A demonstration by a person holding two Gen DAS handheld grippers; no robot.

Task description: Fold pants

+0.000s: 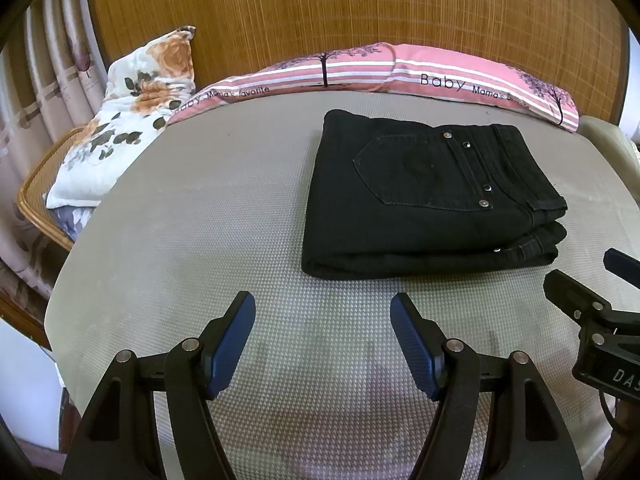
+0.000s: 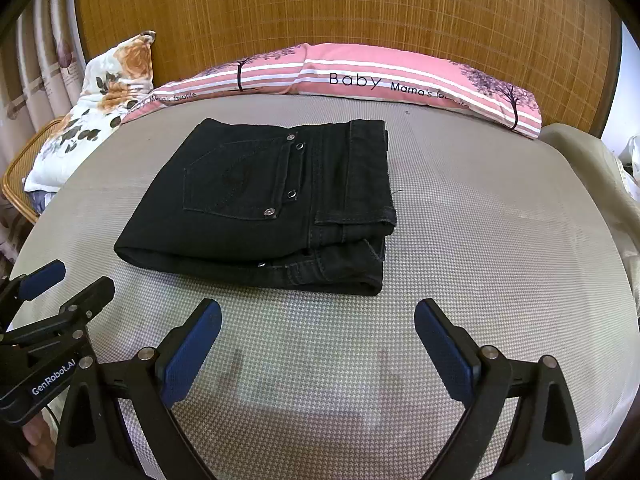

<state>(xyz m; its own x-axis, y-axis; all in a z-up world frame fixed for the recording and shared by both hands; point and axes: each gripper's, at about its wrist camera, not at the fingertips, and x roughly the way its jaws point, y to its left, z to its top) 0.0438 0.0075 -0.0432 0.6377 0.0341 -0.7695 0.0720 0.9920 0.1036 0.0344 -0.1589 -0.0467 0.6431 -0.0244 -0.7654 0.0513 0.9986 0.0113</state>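
Black denim pants (image 1: pixel 424 196) lie folded into a neat rectangle on the grey woven mat (image 1: pixel 200 240) covering the bed, back pocket w/ metal studs facing up, waistband edge on the right, layers stacked at the near side. Left gripper (image 1: pixel 323 336) hovers near the pants' near edge, not touching, blue pads spread apart w/ nothing btwn them. Right gripper (image 2: pixel 318 338) is likewise released, pads wide, empty, just short of the pants. Each gripper shows at the edge of the other's view. Behind the pants, along the head of the bed, a pink striped pillow (image 1: pixel 440 76) w/ tree print & "Baby" lettering; to its left a floral pillow (image 1: pixel 132 112). Bamboo screen (image 1: pixel 340 8) behind; curtain (image 1: pixel 48 60) far left.
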